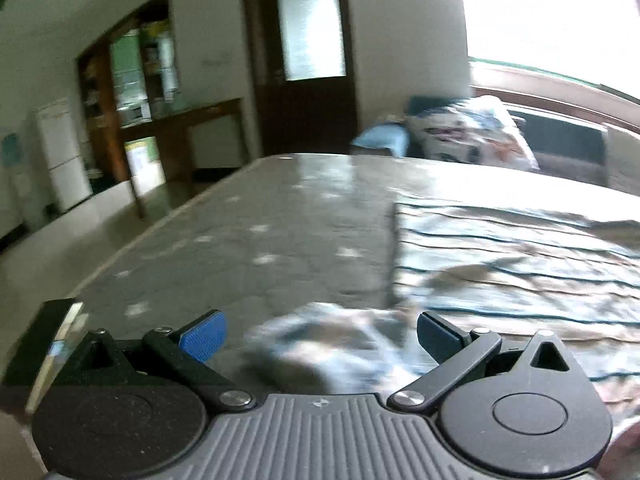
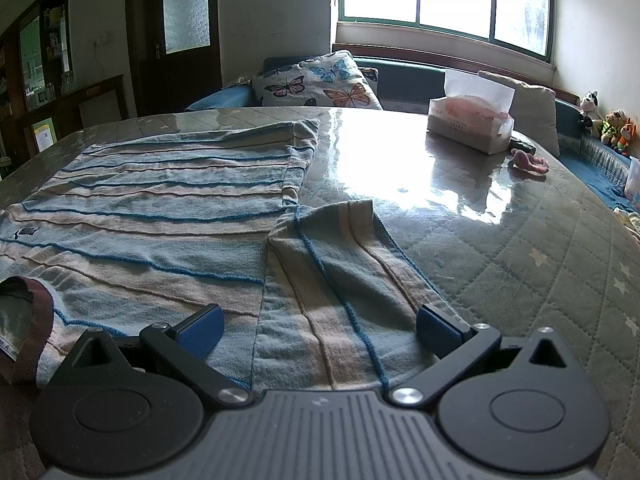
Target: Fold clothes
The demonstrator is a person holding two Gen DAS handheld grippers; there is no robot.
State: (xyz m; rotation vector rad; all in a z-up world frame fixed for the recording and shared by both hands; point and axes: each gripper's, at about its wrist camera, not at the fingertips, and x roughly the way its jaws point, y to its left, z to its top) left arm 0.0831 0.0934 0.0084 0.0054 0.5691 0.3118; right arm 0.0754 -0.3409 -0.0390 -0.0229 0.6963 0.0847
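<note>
Striped shirt [image 2: 152, 216] lies flat on the quilted table [image 2: 520, 248], collar end nearest the camera, right sleeve [image 2: 344, 264] spread out to the side. Right gripper [image 2: 318, 334] hovers low over the sleeve's shoulder end, jaws wide apart, holding nothing. Left gripper [image 1: 320, 334] is also wide open and empty, over the other sleeve [image 1: 320, 344]; that view is blurred.

Risks: a shallow pinch may catch only the top layer, so the sleeve folds crooked. The table looks glossy, so the shirt may slide if dragged. The tissue box [image 2: 470, 124] is well apart, so a snag on it is unlikely.
</note>
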